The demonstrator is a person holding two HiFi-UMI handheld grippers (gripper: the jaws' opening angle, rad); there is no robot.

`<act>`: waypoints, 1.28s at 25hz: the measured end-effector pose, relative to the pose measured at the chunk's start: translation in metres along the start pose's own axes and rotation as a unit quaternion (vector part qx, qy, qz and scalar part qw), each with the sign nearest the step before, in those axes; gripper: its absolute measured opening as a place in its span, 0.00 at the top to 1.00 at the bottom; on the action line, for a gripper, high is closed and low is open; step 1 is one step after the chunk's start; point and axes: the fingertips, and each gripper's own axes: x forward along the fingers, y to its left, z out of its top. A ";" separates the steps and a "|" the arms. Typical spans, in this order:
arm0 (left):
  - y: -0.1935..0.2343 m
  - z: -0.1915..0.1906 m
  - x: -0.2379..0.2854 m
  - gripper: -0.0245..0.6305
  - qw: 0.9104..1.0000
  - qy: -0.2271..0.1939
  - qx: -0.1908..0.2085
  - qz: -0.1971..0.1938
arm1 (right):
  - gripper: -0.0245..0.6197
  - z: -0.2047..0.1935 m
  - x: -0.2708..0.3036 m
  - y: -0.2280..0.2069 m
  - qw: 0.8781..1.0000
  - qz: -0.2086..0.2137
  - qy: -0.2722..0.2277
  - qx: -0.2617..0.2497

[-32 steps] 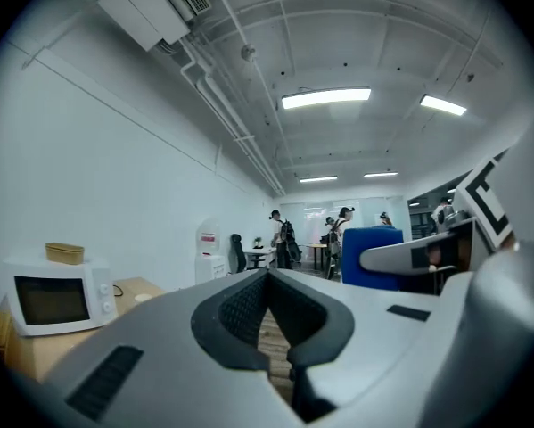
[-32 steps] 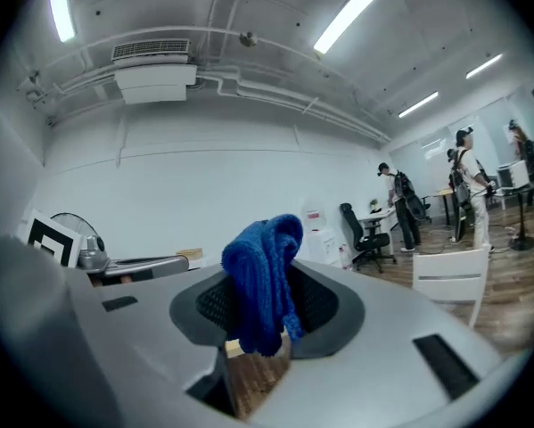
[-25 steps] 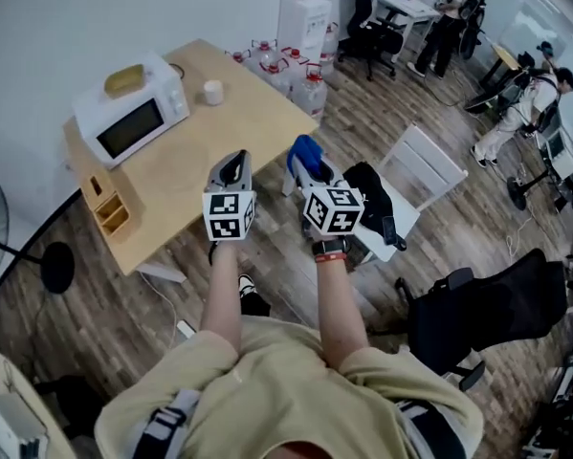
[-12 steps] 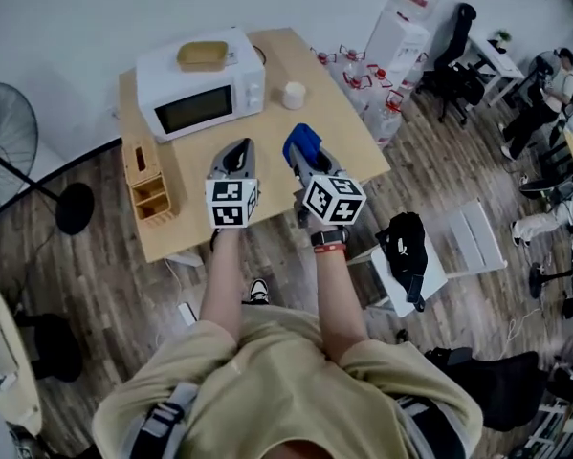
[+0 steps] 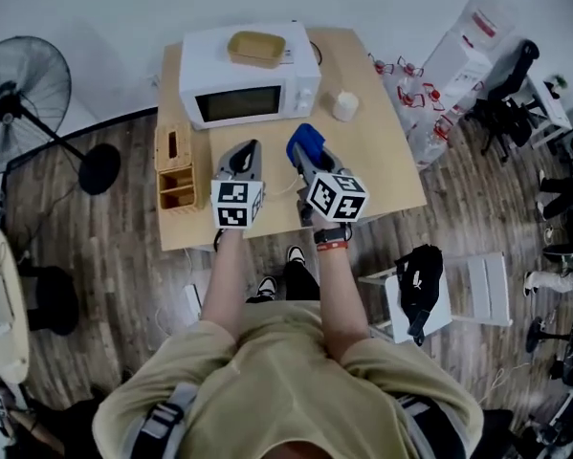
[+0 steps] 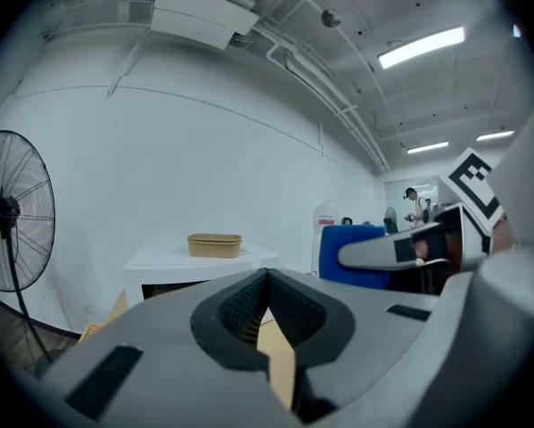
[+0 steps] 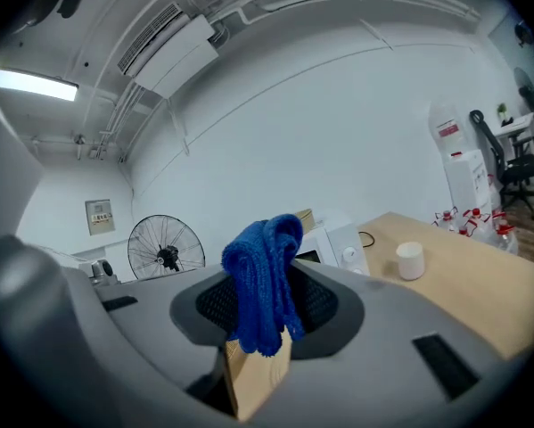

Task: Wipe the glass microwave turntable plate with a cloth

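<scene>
A white microwave [image 5: 248, 86] with its door closed stands at the back of a wooden table [image 5: 382, 151]; the glass turntable plate is not visible. My right gripper [image 5: 303, 153] is shut on a folded blue cloth [image 5: 306, 143], which pokes up between the jaws in the right gripper view as the blue cloth [image 7: 265, 279]. My left gripper [image 5: 245, 156] is shut with nothing in it, its jaws [image 6: 265, 303] meeting at the tip. Both grippers hover above the table's front half, short of the microwave [image 7: 324, 242].
A tan box [image 5: 257, 47] lies on top of the microwave. A white cup [image 5: 344, 105] stands right of it, a wooden organiser [image 5: 176, 168] at the table's left end. A floor fan [image 5: 26, 89] stands left; water bottles [image 5: 415, 113], chairs and a stool with a black bag [image 5: 420, 280] right.
The view has swung so the table and microwave now lie straight ahead and closer under the grippers. Both grippers stay shut, the cloth still in the right one.
</scene>
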 end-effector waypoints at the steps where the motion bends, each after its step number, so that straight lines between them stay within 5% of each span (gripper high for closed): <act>1: 0.005 -0.001 0.007 0.93 1.000 0.001 0.007 0.006 | 0.75 0.001 0.011 -0.003 1.000 0.006 0.003 0.000; 12: 0.045 0.003 0.090 0.93 0.997 -0.012 -0.016 0.081 | 0.75 0.021 0.114 -0.044 0.993 0.095 0.071 -0.009; 17: 0.057 -0.022 0.105 0.93 0.991 -0.016 -0.057 0.121 | 0.75 -0.011 0.142 -0.069 0.985 0.122 0.124 0.010; 22: 0.069 -0.058 0.112 0.93 0.989 0.022 -0.040 0.138 | 0.75 -0.058 0.169 -0.078 0.972 0.137 0.186 0.033; 27: 0.090 -0.089 0.135 0.93 0.990 0.045 -0.038 0.132 | 0.75 -0.103 0.202 -0.088 0.959 0.122 0.256 0.009; 32: 0.116 -0.101 0.147 0.93 0.991 0.059 -0.042 0.114 | 0.75 -0.133 0.231 -0.082 0.945 0.103 0.301 0.074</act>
